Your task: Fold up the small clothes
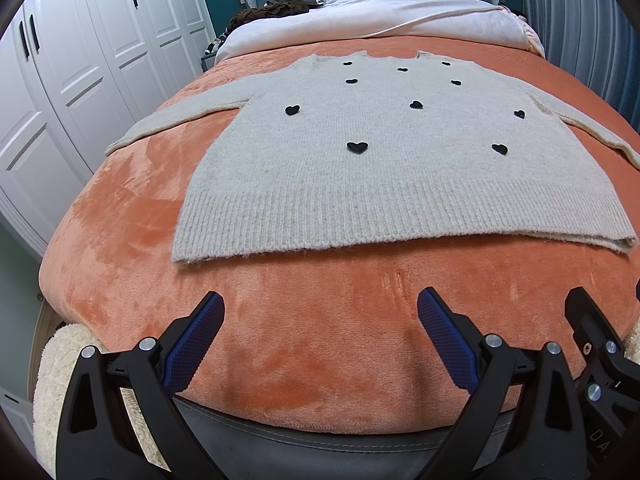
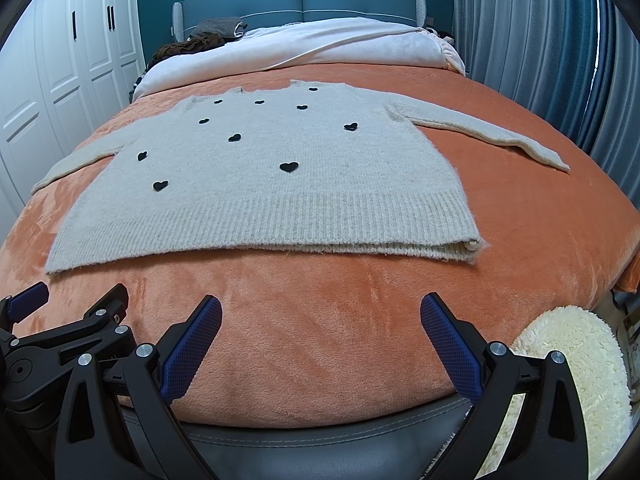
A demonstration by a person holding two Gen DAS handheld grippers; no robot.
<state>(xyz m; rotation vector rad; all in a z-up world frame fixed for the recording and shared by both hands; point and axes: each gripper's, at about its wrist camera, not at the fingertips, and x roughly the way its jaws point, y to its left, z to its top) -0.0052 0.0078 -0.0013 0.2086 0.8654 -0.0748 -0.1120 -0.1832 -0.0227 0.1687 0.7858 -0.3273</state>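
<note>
Beige knit sweater [image 1: 304, 168] w/ small black hearts [image 1: 357, 147] lies flat, front up, on an orange fleece blanket [image 1: 312, 344] covering the bed. Both sleeves spread out to the sides: left sleeve [image 1: 176, 120] angles toward the wardrobe side, right sleeve [image 2: 480, 132] toward the curtain side. Ribbed hem [image 2: 280, 220] is the nearest edge, neckline at the far end. Hem corner on the right shows a doubled layer, slightly lifted.

Left gripper [image 1: 320, 320] hovers over bare blanket just short of the hem, jaws wide apart, nothing btwn them, not touching the sweater. Right gripper [image 2: 320, 324] same: wide apart, empty, over the blanket near the foot of the bed, close beside the left one, whose frame shows at the left edge of the right wrist view.

Beyond the sweater: white duvet [image 1: 380, 16] bunched at the head end, dark clothes [image 1: 280, 6] piled near the blue headboard [image 2: 300, 0]. White wardrobe [image 1: 80, 60] on the left, grey-blue curtains [image 2: 540, 40] on the right. Cream fluffy rug [image 2: 568, 360] at the foot of the bed.
</note>
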